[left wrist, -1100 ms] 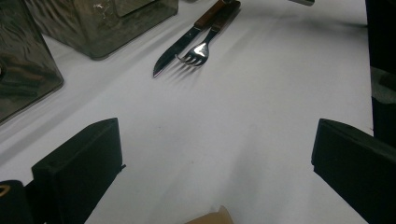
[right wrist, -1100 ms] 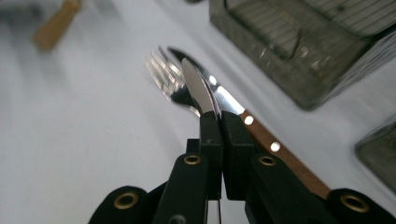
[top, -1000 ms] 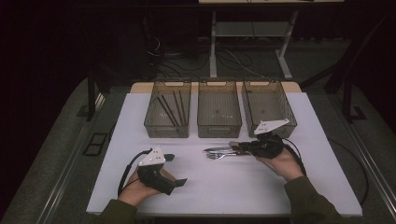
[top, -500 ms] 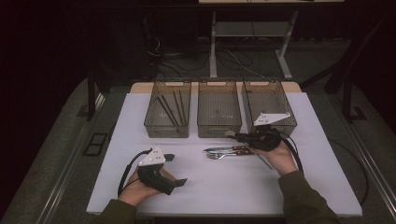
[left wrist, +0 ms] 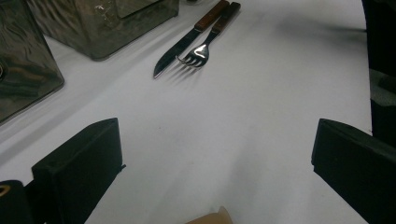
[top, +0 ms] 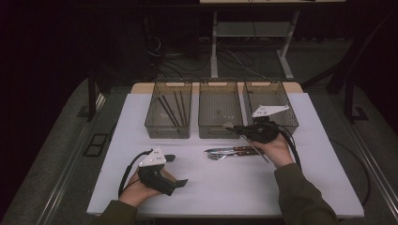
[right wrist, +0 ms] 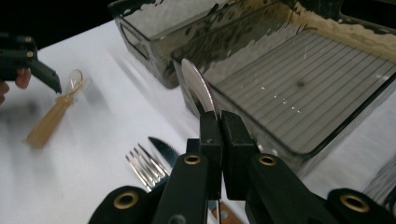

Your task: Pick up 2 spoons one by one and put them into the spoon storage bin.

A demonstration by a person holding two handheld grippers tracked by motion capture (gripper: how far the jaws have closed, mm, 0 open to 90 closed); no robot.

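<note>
**Clerk:** Three bins, smoky clear plastic, ribbed floors, in a row at the far edge of the white tabletop [top: 234, 192]: left bin [top: 168, 132], middle bin [top: 220, 133], right bin [top: 292, 121]. Dark thin sticks [top: 169, 110] lie in the left one.

**Checker:** Tools?

**Clerk:** Right gripper [top: 231, 127] is clenched on a polished metal utensil [right wrist: 198, 88] with a rounded tip. It is held off the table, just before the middle bin's near wall. Whether it is a spoon or a blade, I cannot tell. Left gripper [top: 176, 170] rests near the front edge, jaws spread wide, nothing between them.

**Checker:** Loose stock?

**Clerk:** Knife [left wrist: 180, 46], serrated, with a wooden handle, and a steel fork [left wrist: 201, 49] with a matching handle. They lie side by side, touching, below the right gripper.

**Checker:** Room?

**Clerk:** Bare table between the left gripper and the cutlery, and more to the right of the cutlery.
</note>
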